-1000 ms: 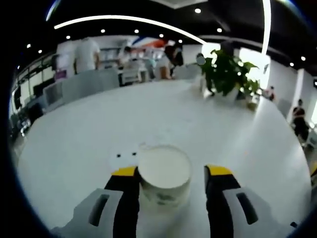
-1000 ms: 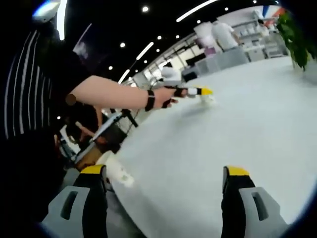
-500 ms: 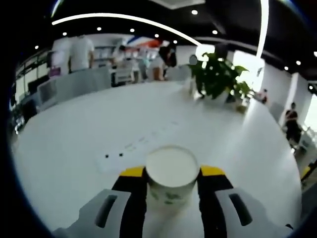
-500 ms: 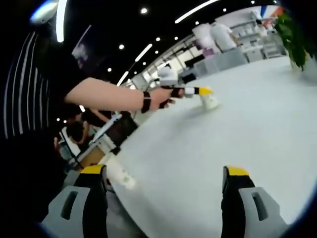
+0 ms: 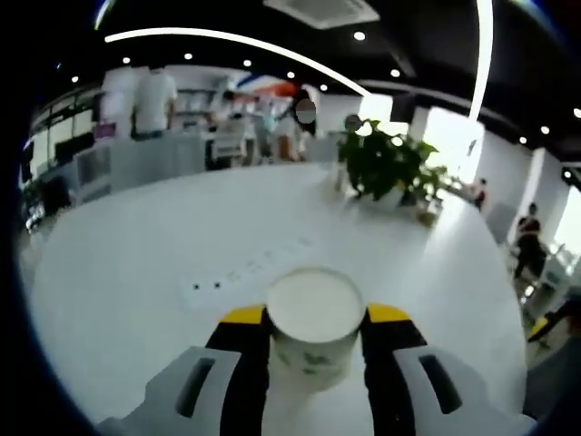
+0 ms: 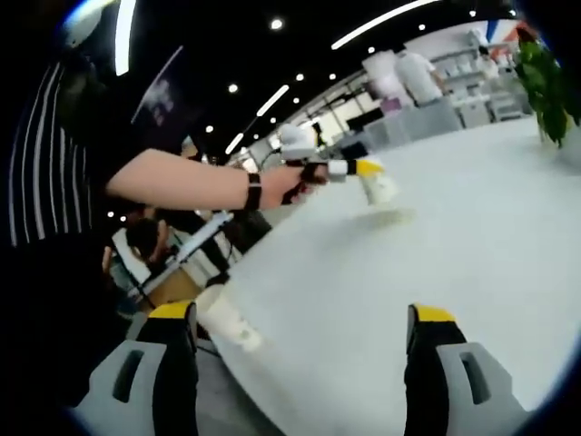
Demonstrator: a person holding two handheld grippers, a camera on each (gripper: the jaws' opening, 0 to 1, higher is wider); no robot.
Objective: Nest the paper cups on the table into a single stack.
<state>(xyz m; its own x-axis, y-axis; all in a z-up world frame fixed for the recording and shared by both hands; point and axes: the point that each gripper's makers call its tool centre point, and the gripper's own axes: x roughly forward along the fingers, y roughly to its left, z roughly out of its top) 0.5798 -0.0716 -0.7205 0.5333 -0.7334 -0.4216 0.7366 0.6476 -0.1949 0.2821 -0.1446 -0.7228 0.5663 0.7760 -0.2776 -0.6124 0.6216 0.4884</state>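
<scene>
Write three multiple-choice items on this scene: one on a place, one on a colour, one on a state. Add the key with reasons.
1. Where is the second cup?
A. by the table's near edge, next to the right gripper's left jaw
B. beside the plant
C. inside the held cup

2. What colour are the jaw tips of the right gripper?
A. red
B. yellow
C. green

3. What is the left gripper doing?
A. open above a bare table
B. shut on nothing
C. shut on the cup

Key: A, it lies tilted at the white table edge by that jaw; B, both tips are yellow; C, both jaws press the cup's sides, and the right gripper view shows it off the table.
</scene>
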